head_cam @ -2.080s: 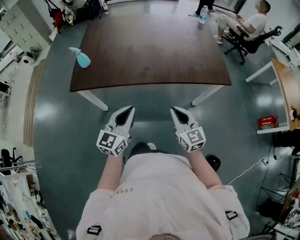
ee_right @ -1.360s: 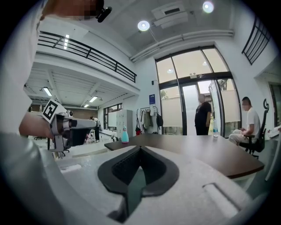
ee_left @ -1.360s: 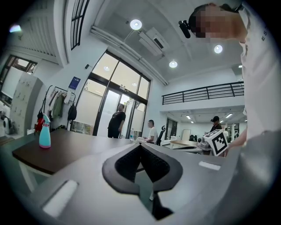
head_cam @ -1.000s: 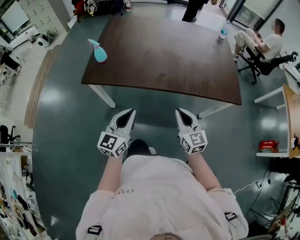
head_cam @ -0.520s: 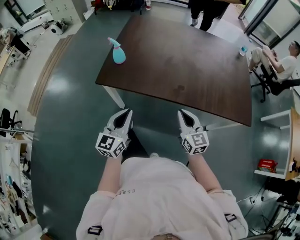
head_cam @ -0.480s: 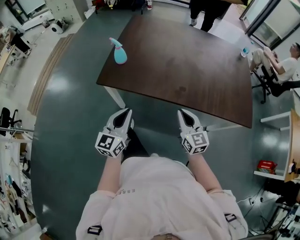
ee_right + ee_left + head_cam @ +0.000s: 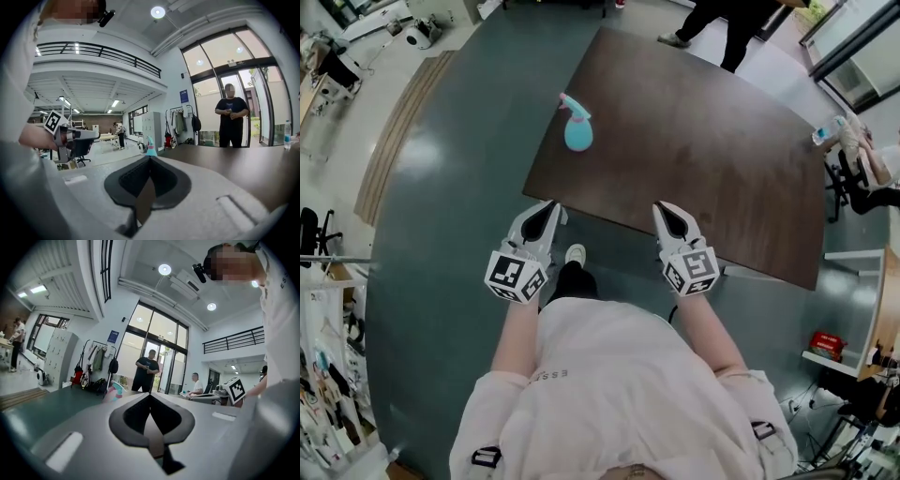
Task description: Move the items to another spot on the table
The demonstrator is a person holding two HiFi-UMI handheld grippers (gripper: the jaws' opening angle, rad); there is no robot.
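Note:
A teal spray bottle [image 7: 577,129] with a pink trigger stands near the left corner of the dark brown table [image 7: 703,141]. It also shows small in the left gripper view as the bottle [image 7: 115,391] and in the right gripper view as the bottle [image 7: 151,146]. My left gripper [image 7: 553,204] is at the table's near edge, just short of the bottle, shut and empty. My right gripper [image 7: 661,207] is level with it over the near edge, farther right, also shut with nothing in it. Both point toward the table.
A person in black [image 7: 733,26] stands at the table's far side. A seated person [image 7: 874,159] and a water bottle [image 7: 825,134] are at the right. A red box [image 7: 825,345] lies on a side shelf. My shoe [image 7: 575,254] is below the table edge.
The table and the spray bottle have come closer and swung right in the head view. Both grippers, still shut, have moved from over the floor to the table's near edge.

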